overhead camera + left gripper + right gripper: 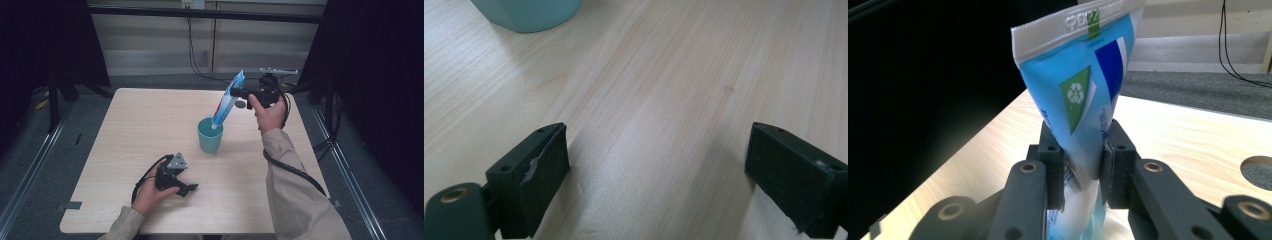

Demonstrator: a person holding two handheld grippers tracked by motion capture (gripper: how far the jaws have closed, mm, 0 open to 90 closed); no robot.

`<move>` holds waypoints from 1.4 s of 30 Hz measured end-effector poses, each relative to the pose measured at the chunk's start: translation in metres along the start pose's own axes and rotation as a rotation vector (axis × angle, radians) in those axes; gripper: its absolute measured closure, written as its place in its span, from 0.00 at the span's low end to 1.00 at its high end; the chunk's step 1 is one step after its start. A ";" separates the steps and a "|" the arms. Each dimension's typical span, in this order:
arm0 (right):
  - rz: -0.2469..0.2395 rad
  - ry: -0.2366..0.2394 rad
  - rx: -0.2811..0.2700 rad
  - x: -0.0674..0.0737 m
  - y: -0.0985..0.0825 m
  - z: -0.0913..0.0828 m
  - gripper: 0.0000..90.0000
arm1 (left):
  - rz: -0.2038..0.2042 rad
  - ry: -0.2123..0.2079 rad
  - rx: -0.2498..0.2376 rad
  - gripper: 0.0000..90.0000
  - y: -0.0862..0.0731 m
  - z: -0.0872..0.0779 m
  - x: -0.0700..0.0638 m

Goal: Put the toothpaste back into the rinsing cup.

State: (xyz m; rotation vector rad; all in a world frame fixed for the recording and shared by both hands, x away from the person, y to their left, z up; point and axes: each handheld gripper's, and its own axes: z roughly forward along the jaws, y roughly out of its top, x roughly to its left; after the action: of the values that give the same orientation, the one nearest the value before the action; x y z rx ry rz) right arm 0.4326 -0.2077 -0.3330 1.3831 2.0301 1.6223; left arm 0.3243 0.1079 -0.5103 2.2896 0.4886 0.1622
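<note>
Blue and white plastic, the toothpaste tube [229,100] hangs slanted over the teal cup [210,135] near the middle of the worktop [135,130], its white cap end already dipped inside the cup's rim and its crimped flat tail pointing up and to the far right. The right tongs [240,93] are clamped on the tube's upper body just below the crimp; in the right gripper view the pads pinch the soft wall between them [1083,165], and the tube [1078,85] rises above them with a green recycling mark showing. By the look of it the tube is light and pliable: it gives under pressure, so a hard squeeze near the middle could push paste toward the cap, and its glossy skin may slide. The stiffer crimped tail or the shoulder by the cap seem the safest places to take hold. The cup looks light too and could tip if the tube leans hard on its rim, so letting go only once the cap rests on the bottom seems wise. The left tongs [187,189] rest open on the near left of the worktop, with nothing between them.
</note>
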 end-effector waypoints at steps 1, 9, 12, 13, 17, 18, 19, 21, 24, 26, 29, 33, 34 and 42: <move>0.000 -0.003 0.002 0.000 -0.001 0.001 0.84 | 0.000 0.000 0.000 0.11 0.000 0.000 0.000; 0.004 -0.015 0.013 -0.003 -0.009 0.008 0.83 | 0.000 -0.002 0.000 0.11 0.000 0.000 0.000; 0.009 -0.014 0.016 -0.004 -0.012 0.010 0.83 | 0.000 0.000 -0.001 0.11 0.000 0.000 0.000; 0.009 -0.017 0.014 -0.004 -0.013 0.011 0.83 | 0.001 -0.002 0.000 0.11 0.000 0.000 0.000; 0.007 -0.016 0.021 -0.004 -0.016 0.014 0.83 | 0.001 -0.002 0.000 0.11 0.000 0.000 0.000; 0.006 -0.013 0.021 -0.004 -0.016 0.015 0.83 | -0.002 -0.003 -0.002 0.11 0.000 0.000 0.000; 0.007 -0.012 0.020 -0.004 -0.017 0.016 0.83 | -0.001 -0.002 -0.002 0.11 0.000 0.000 0.000; 0.007 -0.012 0.019 -0.004 -0.018 0.018 0.83 | -0.004 -0.002 -0.003 0.11 0.000 0.000 0.000; 0.004 -0.011 0.023 -0.003 -0.021 0.020 0.83 | -0.001 -0.003 -0.002 0.11 0.000 0.000 0.000; 0.002 -0.012 0.024 -0.002 -0.022 0.022 0.83 | -0.004 -0.002 -0.003 0.11 0.000 0.000 0.000; -0.005 -0.016 0.029 -0.001 -0.024 0.023 0.83 | -0.001 -0.003 -0.002 0.11 0.000 0.000 0.000; -0.002 -0.017 0.033 -0.002 -0.027 0.025 0.83 | -0.002 -0.002 -0.003 0.11 0.000 0.000 0.000; -0.006 -0.022 0.039 -0.002 -0.028 0.026 0.83 | -0.002 -0.003 -0.002 0.11 0.000 0.000 0.000; -0.002 -0.019 0.047 -0.002 -0.034 0.030 0.83 | -0.002 -0.003 -0.002 0.11 0.000 0.000 0.000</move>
State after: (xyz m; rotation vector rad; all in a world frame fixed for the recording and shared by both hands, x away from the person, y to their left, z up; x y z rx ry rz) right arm 0.4349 -0.1881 -0.3737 1.4065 2.0707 1.5641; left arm 0.3240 0.1081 -0.5104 2.2873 0.4888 0.1585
